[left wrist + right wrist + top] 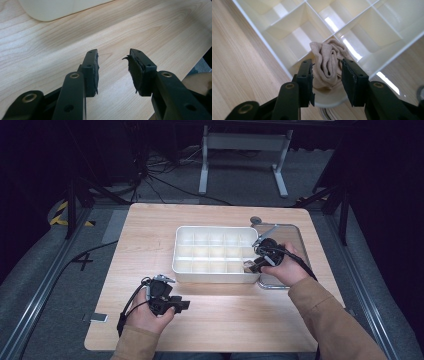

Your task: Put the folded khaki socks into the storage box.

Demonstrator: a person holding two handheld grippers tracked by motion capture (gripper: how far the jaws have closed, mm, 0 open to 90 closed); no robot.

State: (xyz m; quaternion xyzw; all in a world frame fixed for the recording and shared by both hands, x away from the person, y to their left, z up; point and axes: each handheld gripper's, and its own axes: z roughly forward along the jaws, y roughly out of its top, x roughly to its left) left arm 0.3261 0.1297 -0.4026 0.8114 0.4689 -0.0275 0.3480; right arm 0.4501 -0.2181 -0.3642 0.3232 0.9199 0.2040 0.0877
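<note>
Dark room w/ black drapes all round, grey carpet floor, cables trailing at 11 o'clock behind the table, a white metal stand at 12. Yellow-black tape on floor at 9–10.

Light wood table takes up the middle of the high view. On it, centre to 1 o'clock: white divided organiser box, three rows of small cells, nearly all look empty. Just beside its right end, at 3 o'clock of the box, a shallow metal tray, mostly bare as far as I can tell.

Progress, my read: one beige rolled sock sits in the corner cell nearest the right gripper; seems just dropped in. Jaws stand wide either side of the sock, pads not pressing it, so released, not held. That placement looks done; remaining cells unfilled, so prob. early in the job, or only this one item to place. No more socks visible on tray or table.

Left gripper parked over bare table at 7 o'clock of the box, jaws wide apart, nothing between them; box corner just visible beyond it.
</note>
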